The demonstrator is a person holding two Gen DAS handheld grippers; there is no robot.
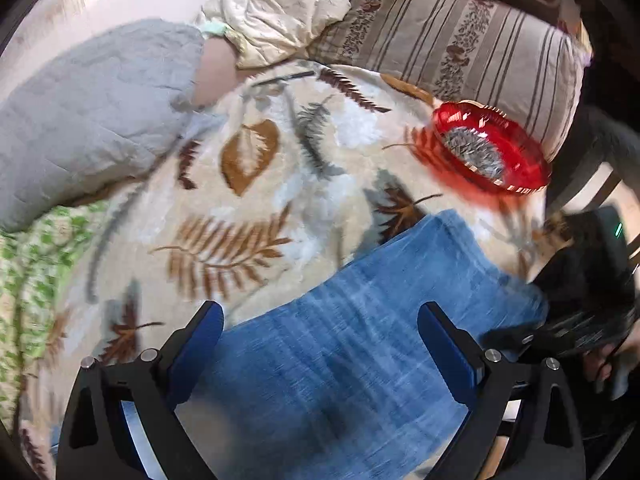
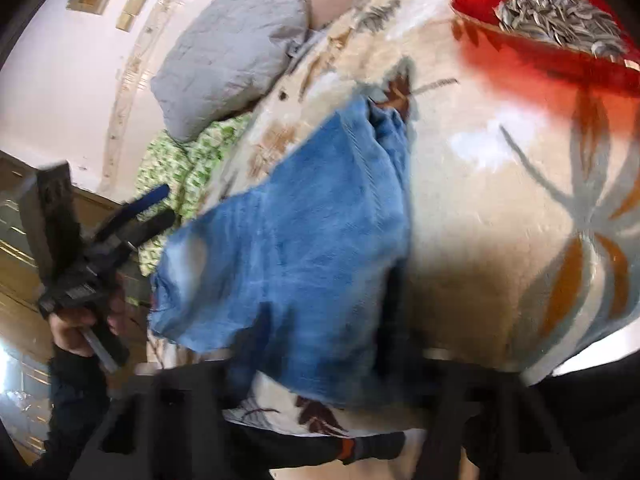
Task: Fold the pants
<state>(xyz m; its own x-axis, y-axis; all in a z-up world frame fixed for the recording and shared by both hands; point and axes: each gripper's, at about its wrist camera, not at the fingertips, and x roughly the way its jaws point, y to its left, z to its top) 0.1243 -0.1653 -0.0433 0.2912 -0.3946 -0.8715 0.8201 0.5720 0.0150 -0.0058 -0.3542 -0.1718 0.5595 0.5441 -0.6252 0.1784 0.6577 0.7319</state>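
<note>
The blue jeans (image 1: 360,340) lie folded into a thick pad on the leaf-patterned blanket (image 1: 248,200). My left gripper (image 1: 322,320) hangs open above their near part, its blue pads wide apart and nothing between them. From the right wrist view, the left gripper (image 2: 160,208) sits off the jeans' left edge, held by a hand (image 2: 76,328). The jeans (image 2: 304,240) fill the middle of that view. My right gripper (image 2: 324,312) is low over them, but its fingers are smeared by blur, so its grip cannot be read. Its dark body (image 1: 588,300) is at the jeans' right edge.
A red bowl of sunflower seeds (image 1: 492,148) stands on the blanket beyond the jeans. A grey pillow (image 1: 92,112), a cream quilt (image 1: 280,16) and a striped cushion (image 1: 460,40) line the back. Green patterned cloth (image 1: 32,264) lies at the left.
</note>
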